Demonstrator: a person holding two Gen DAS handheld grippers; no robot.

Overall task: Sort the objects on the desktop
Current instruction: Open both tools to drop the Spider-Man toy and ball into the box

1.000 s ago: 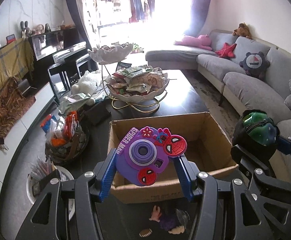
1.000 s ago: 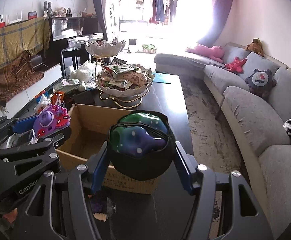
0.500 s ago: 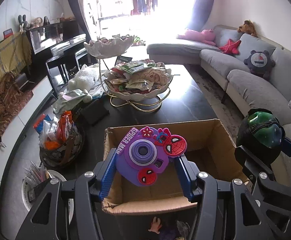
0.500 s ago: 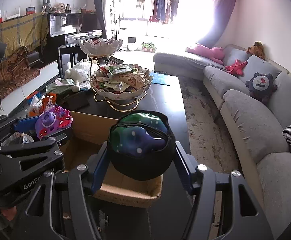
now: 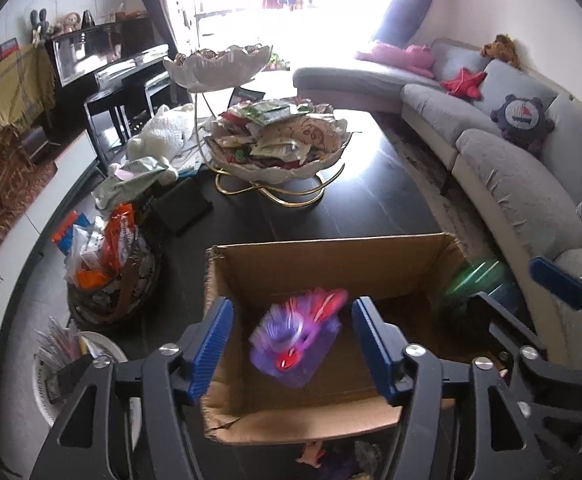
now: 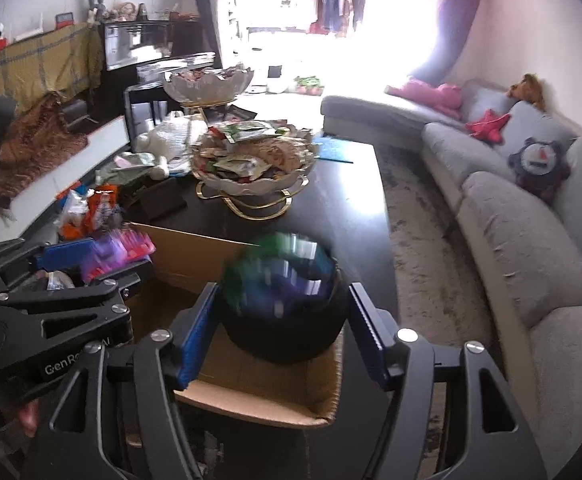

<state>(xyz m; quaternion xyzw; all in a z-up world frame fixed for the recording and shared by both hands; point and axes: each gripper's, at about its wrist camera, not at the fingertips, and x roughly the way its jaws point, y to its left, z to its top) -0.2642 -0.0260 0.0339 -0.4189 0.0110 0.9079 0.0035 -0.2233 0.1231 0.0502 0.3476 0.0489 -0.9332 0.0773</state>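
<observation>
An open cardboard box (image 5: 323, 252) stands on the dark table, also in the right wrist view (image 6: 187, 256). My left gripper (image 5: 293, 344) is open above the box. The purple Spider-Man toy camera (image 5: 297, 340) is blurred, free between the fingers, falling into the box. My right gripper (image 6: 281, 336) is open over the box's right side. The black pouch with the green and purple toy (image 6: 283, 304) is blurred between its spread fingers, dropping toward the box.
A two-tier bowl stand of snack packets (image 5: 279, 140) stands behind the box. A basket of packets (image 5: 107, 264) and a pen holder (image 5: 67, 356) sit to the left. A grey sofa (image 5: 511, 168) runs along the right. Small toys (image 5: 331, 456) lie before the box.
Both grippers moved forward over the box and opened. The toy camera and the black pouch have left the fingers and drop, blurred, toward the box.
</observation>
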